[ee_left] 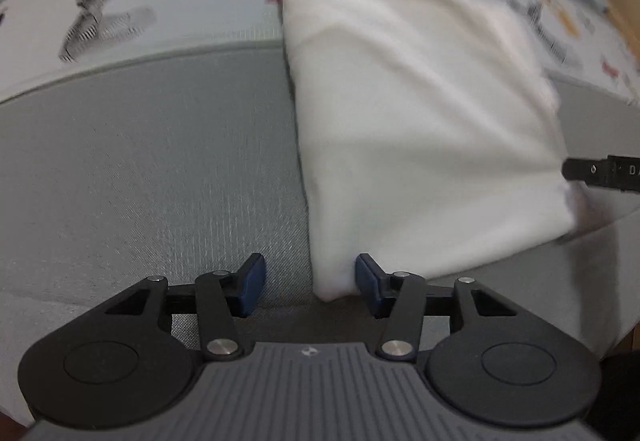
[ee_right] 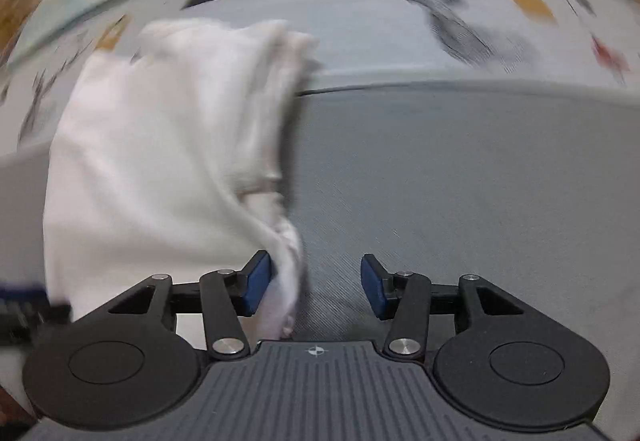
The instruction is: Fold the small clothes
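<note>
**White cloth between two spread grippers**

White fabric fills the middle of both views: we see a small white garment lying on a grey woven surface, its far end reaching onto a pale printed sheet with grey drawings and orange tags.

In the left wrist view, our left gripper has its fingers spread wide. The near corner of the garment sits just inside its right blue pad and seems to touch it, while the left pad stands apart from the cloth over bare grey surface. Nothing is clamped. At the right edge of this view a black finger of the other gripper meets the garment's far corner, where the fabric pulls into creases; we cannot tell from here whether it pinches the cloth.

In the right wrist view, our right gripper also has its fingers wide apart. The garment lies to the left, bunched and folded along its right edge, and a hanging fold of it rests against the inner face of the left blue pad. The right pad is clear of the cloth. This view is blurred, so finer detail of the fabric is lost. A dark part at the lower left edge is too blurred to name.
</note>
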The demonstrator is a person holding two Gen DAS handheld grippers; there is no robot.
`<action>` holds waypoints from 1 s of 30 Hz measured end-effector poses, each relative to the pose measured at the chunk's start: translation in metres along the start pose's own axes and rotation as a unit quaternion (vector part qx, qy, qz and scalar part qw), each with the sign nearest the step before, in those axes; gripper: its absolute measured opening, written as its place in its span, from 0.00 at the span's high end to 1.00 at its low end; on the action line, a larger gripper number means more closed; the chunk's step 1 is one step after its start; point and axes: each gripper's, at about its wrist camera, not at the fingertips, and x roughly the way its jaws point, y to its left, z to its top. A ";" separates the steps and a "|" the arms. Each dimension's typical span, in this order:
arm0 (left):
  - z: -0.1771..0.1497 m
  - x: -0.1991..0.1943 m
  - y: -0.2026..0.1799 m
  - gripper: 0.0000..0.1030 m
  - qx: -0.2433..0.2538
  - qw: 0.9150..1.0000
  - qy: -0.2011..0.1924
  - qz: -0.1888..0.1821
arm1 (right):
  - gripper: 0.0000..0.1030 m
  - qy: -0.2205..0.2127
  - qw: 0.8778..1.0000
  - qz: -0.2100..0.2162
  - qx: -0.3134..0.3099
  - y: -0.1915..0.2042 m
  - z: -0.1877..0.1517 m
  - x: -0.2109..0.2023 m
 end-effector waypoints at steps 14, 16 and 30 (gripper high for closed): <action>-0.073 -0.143 -0.054 0.14 0.017 0.958 -0.272 0.091 | 0.18 -0.224 0.970 -0.014 -0.095 0.001 -0.065 -0.142; -0.093 -0.150 -0.062 0.14 0.000 0.960 -0.268 0.079 | 0.16 -0.238 0.967 -0.007 -0.089 0.000 -0.081 -0.150; -0.132 -0.138 -0.083 0.14 -0.017 0.978 -0.199 0.058 | 0.12 -0.214 0.972 0.009 -0.092 0.022 -0.141 -0.165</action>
